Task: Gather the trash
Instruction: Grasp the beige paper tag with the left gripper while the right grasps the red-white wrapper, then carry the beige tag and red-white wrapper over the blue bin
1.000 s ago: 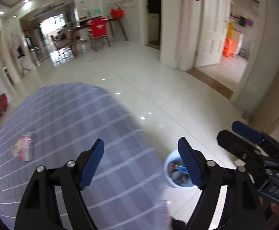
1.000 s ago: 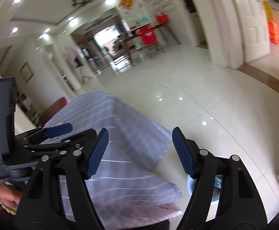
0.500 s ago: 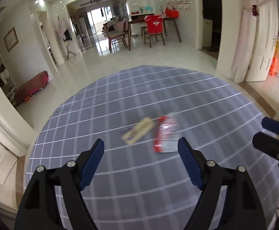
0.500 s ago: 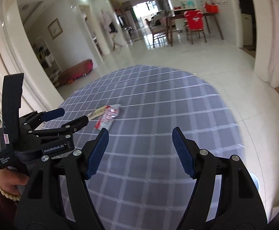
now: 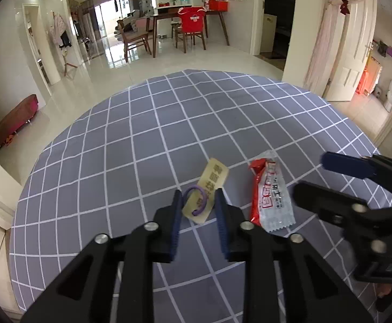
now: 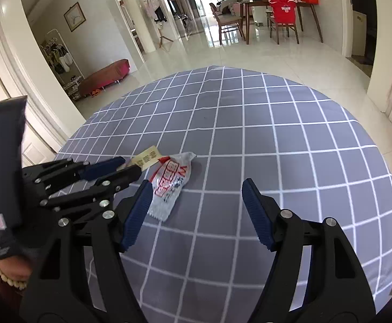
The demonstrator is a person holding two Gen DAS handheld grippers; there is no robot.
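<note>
The worktop wears a grey cloth crossed by a white grid, and everything else stands beyond its far edge on a glossy pale floor. Past that edge is a dark wooden dining table with wooden chairs, one chair draped in red, and a red bag on the table. To the worktop's left a low maroon bench lies by the wall, and to its right a white panelled door stands open.
</note>
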